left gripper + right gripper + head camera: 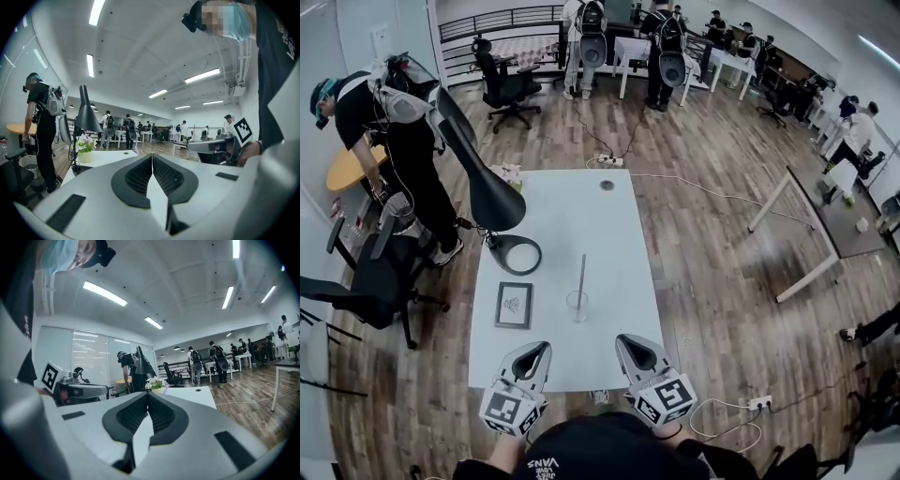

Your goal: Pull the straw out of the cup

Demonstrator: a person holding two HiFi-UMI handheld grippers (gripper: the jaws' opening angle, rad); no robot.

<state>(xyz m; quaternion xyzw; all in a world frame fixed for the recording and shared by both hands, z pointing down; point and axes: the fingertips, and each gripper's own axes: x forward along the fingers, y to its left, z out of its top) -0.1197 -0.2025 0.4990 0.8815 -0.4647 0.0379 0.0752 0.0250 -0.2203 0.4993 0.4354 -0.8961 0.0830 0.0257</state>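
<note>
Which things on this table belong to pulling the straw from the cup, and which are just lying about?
Job in hand: straw, cup, left gripper, right gripper, both shut and empty.
Lying about: desk lamp, framed picture, flower pot.

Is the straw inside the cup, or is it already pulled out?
Inside. The head view shows the straw standing almost upright in the clear cup, its top rising well above the rim.
</note>
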